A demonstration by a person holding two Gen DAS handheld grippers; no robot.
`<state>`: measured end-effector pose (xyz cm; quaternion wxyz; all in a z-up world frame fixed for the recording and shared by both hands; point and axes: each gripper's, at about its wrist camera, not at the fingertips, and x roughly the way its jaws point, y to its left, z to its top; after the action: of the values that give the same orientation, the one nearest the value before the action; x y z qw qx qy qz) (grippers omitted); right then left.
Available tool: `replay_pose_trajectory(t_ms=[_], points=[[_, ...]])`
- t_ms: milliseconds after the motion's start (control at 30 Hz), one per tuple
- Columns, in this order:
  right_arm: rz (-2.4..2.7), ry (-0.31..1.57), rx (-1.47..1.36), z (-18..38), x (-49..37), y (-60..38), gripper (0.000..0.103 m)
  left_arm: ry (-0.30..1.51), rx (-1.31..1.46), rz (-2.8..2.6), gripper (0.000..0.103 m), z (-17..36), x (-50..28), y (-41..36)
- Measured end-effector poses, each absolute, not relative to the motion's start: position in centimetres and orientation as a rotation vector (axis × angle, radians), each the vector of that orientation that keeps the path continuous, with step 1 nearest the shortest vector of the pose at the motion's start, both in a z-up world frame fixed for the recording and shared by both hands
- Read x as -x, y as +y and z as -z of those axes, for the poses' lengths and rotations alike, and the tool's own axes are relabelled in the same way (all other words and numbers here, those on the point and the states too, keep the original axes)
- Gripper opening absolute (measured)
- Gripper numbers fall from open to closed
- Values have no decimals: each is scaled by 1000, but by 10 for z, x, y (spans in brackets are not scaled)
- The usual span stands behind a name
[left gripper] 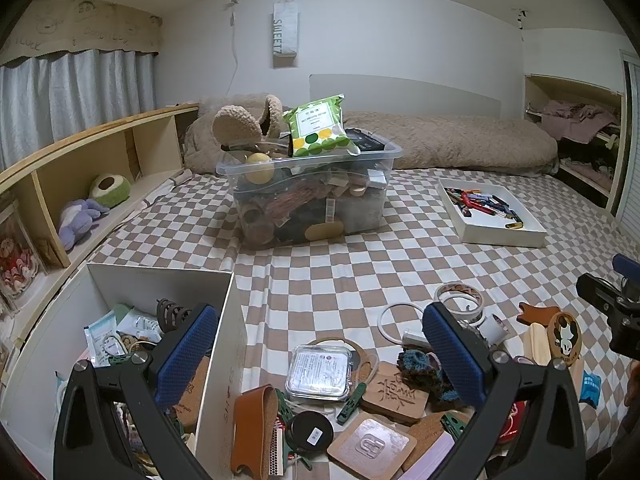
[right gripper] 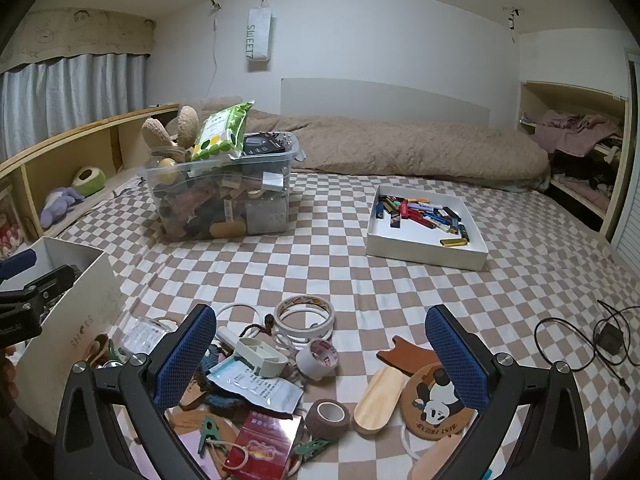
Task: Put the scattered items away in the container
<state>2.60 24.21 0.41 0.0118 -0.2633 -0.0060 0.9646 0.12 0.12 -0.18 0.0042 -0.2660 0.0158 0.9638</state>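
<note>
A pile of small items lies on the checkered bed in front of both grippers. A white cardboard box (left gripper: 120, 276) at the near left holds several items; it also shows in the right wrist view (right gripper: 80, 312). My left gripper (left gripper: 320, 354) is open and empty, above a clear square container (left gripper: 320, 372), wooden coasters (left gripper: 394, 392) and a brown leather piece (left gripper: 254, 424). My right gripper (right gripper: 320, 354) is open and empty, above tape rolls (right gripper: 306, 314), a foil packet (right gripper: 260, 390), a red pack (right gripper: 264, 444) and a panda coaster (right gripper: 434, 408).
A full clear plastic bin (left gripper: 312, 196) stands mid-bed, with a green wipes pack (left gripper: 320, 128) on top. A white tray of lighters (right gripper: 424, 224) sits to the right. A black cable and charger (right gripper: 604, 340) lie far right. A wooden shelf (left gripper: 80, 168) with plush toys runs along the left.
</note>
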Motion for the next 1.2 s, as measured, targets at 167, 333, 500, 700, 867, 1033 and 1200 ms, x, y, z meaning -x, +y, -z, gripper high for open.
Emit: replay_pose_trajectory(t_ms=[167, 333, 500, 700, 867, 1033, 1200], points=[[-3006, -15, 829, -2, -28, 243, 103, 52, 837, -3011, 103, 2, -1, 3], [-3006, -26, 833, 0, -27, 240, 103, 54, 838, -3006, 103, 3, -2, 5], [-3004, -26, 838, 1, -27, 242, 103, 53, 837, -2999, 103, 4, -3, 6], [-2998, -24, 843, 1, -26, 241, 103, 56, 837, -2994, 103, 6, -4, 7], [-2999, -27, 849, 1, -26, 241, 103, 59, 839, -2990, 103, 7, -4, 8], [-3001, -24, 852, 1, -26, 242, 103, 62, 840, -2989, 103, 7, -4, 9], [-2996, -25, 861, 0, -26, 242, 103, 61, 841, -2987, 103, 7, -3, 8]])
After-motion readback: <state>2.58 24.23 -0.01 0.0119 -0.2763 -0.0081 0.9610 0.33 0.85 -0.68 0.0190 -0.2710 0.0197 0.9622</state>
